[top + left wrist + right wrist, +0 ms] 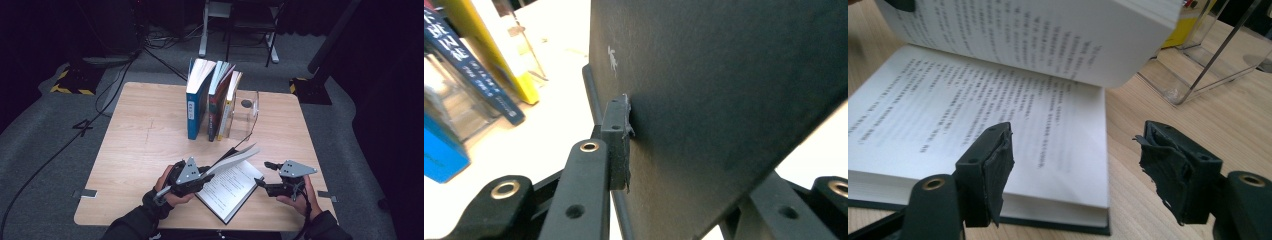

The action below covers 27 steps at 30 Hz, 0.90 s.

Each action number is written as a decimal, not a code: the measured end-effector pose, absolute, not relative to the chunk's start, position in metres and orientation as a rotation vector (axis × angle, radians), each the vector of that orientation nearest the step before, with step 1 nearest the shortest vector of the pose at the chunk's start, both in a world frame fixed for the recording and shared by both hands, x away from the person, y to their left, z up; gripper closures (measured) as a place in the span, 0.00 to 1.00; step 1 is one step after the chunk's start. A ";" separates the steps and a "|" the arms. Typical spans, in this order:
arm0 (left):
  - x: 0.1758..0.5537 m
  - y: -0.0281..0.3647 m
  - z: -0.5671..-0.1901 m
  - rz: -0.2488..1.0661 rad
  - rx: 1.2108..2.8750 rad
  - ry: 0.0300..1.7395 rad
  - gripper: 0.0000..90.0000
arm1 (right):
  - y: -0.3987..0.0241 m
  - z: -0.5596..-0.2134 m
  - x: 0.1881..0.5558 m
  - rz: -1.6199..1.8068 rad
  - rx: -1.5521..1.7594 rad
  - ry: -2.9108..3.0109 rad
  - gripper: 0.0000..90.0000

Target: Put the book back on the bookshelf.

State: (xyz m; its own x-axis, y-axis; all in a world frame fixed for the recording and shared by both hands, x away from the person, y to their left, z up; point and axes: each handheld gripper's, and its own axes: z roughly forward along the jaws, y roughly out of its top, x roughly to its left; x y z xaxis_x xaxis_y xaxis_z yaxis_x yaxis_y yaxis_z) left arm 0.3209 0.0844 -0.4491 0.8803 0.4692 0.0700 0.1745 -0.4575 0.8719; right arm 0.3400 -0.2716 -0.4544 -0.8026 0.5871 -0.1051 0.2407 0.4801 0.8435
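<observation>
1. High view: my left gripper (199, 176) sits at the near edge of the table (135, 150), clamped on the raised left half of the open book (231, 186), cover and pages together lifted at a slant above the rest.
2. In my left gripper view the dark cover (724, 100) fills most of the frame and one pad presses flat against it, so I am holding that half of the book.
3. The lower half of the book lies flat on the wood between my two hands, printed pages up, spine side toward my left gripper.
4. My right gripper (265, 176) rests just right of the book at the near edge, its jaws spread wide with nothing between them.
5. In my right gripper view (1073, 170) the flat pages' corner (998, 130) lies between and beyond my pads, untouched, with the lifted pages arching above.
6. Farther out, mid-table, stands a clear bookend (248, 112).
7. Against its left side lean three upright books: a yellow-spined book (227, 107), a dark red book (217, 102), then a blue book (196, 102).
</observation>
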 end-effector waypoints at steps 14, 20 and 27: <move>0.325 0.106 -0.452 0.301 2.042 0.452 0.72 | -0.251 -0.451 0.363 1.232 0.676 2.310 0.33; 0.327 0.110 -0.451 0.316 2.031 0.464 0.72 | -0.245 -0.447 0.377 1.275 0.676 2.288 0.32; 0.333 0.115 -0.452 0.331 2.011 0.488 0.69 | -0.231 -0.437 0.389 1.273 0.671 2.249 0.33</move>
